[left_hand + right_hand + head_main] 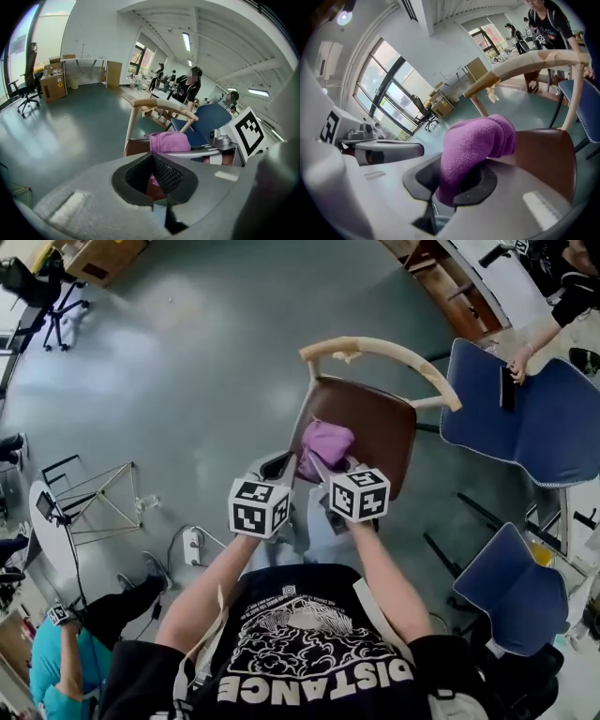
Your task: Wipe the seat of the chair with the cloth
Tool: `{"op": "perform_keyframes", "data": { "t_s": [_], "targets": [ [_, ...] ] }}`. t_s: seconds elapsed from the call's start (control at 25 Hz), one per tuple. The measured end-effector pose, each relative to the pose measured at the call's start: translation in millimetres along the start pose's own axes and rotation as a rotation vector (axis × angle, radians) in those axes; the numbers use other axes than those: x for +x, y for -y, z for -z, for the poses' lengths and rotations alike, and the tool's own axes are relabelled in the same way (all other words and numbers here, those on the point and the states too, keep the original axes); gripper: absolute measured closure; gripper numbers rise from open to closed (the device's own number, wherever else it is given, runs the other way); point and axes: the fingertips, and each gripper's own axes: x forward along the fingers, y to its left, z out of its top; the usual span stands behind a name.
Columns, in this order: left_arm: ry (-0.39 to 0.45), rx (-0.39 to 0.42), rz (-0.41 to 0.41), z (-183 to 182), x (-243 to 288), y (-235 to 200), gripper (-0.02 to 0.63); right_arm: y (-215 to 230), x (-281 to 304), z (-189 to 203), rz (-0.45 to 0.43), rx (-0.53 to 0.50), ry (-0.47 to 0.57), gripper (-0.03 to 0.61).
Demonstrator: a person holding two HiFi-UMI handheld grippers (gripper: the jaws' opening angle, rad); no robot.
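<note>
Cloth [476, 143], bunched and purple, sits pinched in the right tool [452, 185] over the chair's brown seat [380, 432], seemingly poised to wipe. The left tool [153, 161] waits alongside, jaws together and empty.

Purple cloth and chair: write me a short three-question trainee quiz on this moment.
1. Which tool grips the purple cloth?
2. True or false: the cloth lies on the floor.
3. The chair seat is: A blue, B brown, C white.
Key: 1 the right tool; 2 false; 3 B.
</note>
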Motion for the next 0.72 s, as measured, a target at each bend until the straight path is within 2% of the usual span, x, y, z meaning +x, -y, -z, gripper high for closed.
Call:
{"op": "perform_keyframes", "data": {
  "t_s": [0.2,0.36,0.72],
  "targets": [
    [-0.043,-0.043,-0.03,4.1,28.2,-20.3,0.62,30.8,50.0,1.8,-0.021,-0.005,-0.078,0.52],
    [-0.039,-0.076,-0.033,3.3,55.0,-40.5,0.62,62.9,91.8,0.9,0.013,0.03,-0.106,0.52],
    [-0.094,-0.084,0.043,32.2,109.9,-72.2,0.62,120.5,157.6,13.6,0.084,0.073,-0.113,0.52]
  ]
}}
